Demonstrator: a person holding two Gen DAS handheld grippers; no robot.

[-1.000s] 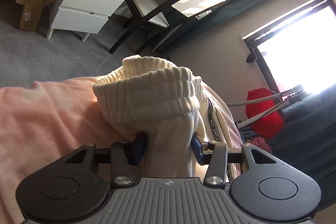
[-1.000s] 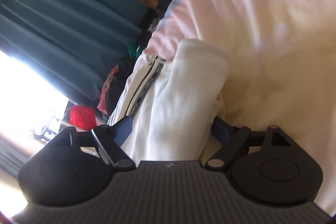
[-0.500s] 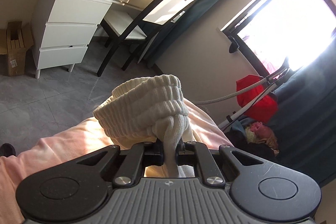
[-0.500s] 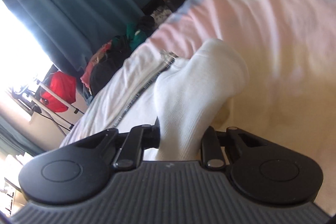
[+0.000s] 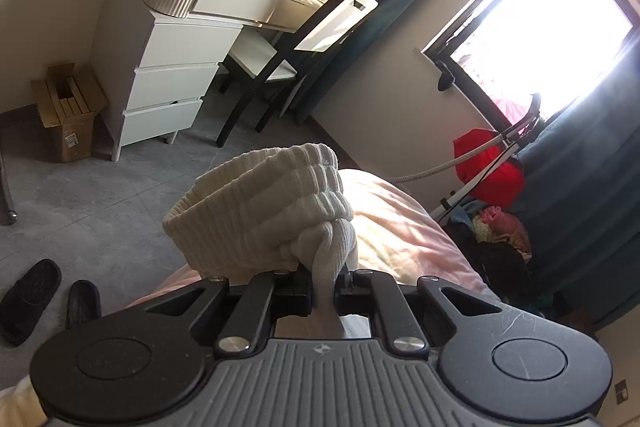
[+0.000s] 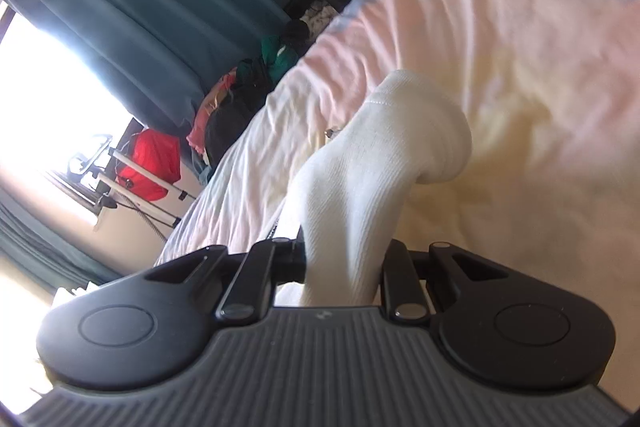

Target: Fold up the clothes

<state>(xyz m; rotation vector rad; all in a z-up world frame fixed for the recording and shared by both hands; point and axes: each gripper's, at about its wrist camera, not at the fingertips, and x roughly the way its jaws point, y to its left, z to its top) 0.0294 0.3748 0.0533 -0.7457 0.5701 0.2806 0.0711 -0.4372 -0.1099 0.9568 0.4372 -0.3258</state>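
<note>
A cream ribbed garment (image 5: 276, 211) bunches up in front of my left gripper (image 5: 324, 287), which is shut on a pinched fold of it just below its wide ribbed band. The band is lifted above the pink bed cover (image 5: 404, 235). In the right wrist view my right gripper (image 6: 340, 267) is shut on another cream part of the garment (image 6: 384, 163), held above the bed cover (image 6: 520, 75). The rest of the garment is hidden below both grippers.
A white dresser (image 5: 168, 67) and a black-framed chair (image 5: 288, 47) stand across the grey floor. A cardboard box (image 5: 68, 115) and black slippers (image 5: 44, 295) lie at the left. A red bag (image 5: 488, 163), a clothes pile (image 5: 500, 231) and teal curtains (image 6: 140, 7) are by the window.
Both grippers closed on the cream garment, having been open around it a second ago. Both have since lifted and tilted with the cloth, so more of the room shows.
</note>
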